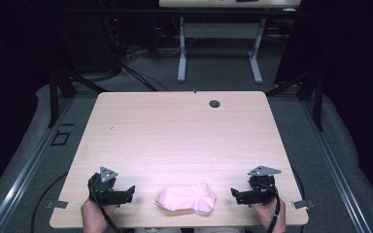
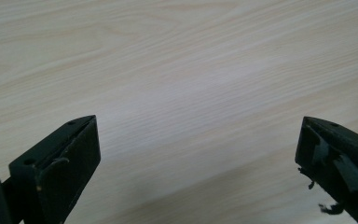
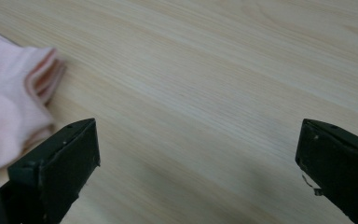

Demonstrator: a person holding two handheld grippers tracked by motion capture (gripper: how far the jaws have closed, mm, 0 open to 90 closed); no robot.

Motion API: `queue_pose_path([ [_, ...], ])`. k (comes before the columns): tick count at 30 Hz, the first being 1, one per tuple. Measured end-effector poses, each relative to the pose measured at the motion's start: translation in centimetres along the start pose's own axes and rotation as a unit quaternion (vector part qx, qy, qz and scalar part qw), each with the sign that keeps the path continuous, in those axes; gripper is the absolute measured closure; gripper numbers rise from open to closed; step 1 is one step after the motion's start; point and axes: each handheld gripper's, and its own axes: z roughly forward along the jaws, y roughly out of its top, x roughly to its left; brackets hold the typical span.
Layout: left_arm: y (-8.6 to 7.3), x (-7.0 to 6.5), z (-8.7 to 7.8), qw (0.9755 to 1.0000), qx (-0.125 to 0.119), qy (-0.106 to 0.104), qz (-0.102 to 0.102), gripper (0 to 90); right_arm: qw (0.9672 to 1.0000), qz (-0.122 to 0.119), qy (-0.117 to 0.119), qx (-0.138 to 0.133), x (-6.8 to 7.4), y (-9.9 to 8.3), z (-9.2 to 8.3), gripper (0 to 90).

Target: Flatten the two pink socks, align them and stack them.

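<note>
The wooden table (image 1: 184, 136) is big and mostly bare. A small dark hole (image 1: 214, 103) sits near its far edge, well away from everything else. All the action is close to the near edge — the side where the person's hands come in. From the grippers to the far edge there is lots of open wood to move across.

The pink sock (image 1: 187, 198) lies flat on the table near the near edge, about in the middle between the two grippers. It is folded or bunched a little, and its open cuff (image 3: 44, 74) shows at the left side of the right gripper view.

The left gripper (image 1: 128, 193) rests low by the table to the left of the sock, with a gap of bare wood between them. Its jaws are spread wide, and in the left gripper view there is just wood grain between them. It holds nothing.

The right gripper (image 1: 236, 195) sits on the other side of the sock, also apart from it. Its jaws are spread wide too — nothing is pinched. In the right gripper view the sock lies just outside the left jaw, not between the two jaws, and bare table fills the space between them.
</note>
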Motion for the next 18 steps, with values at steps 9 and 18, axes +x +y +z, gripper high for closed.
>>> queue_pose_path([
  [9, -1.3, 1.4, 2.0, 0.9998, -0.009, 0.014, -0.014, 0.0, 0.9985, 0.021, -0.051, 0.0, -2.9, -1.2, 0.6, 0.0],
  [18, -1.2, 2.0, 2.4, 0.9997, -0.018, 0.009, -0.013, 0.0, 0.9971, 0.019, -0.067, -0.03, -4.2, -2.1, 1.2, 0.0],
])
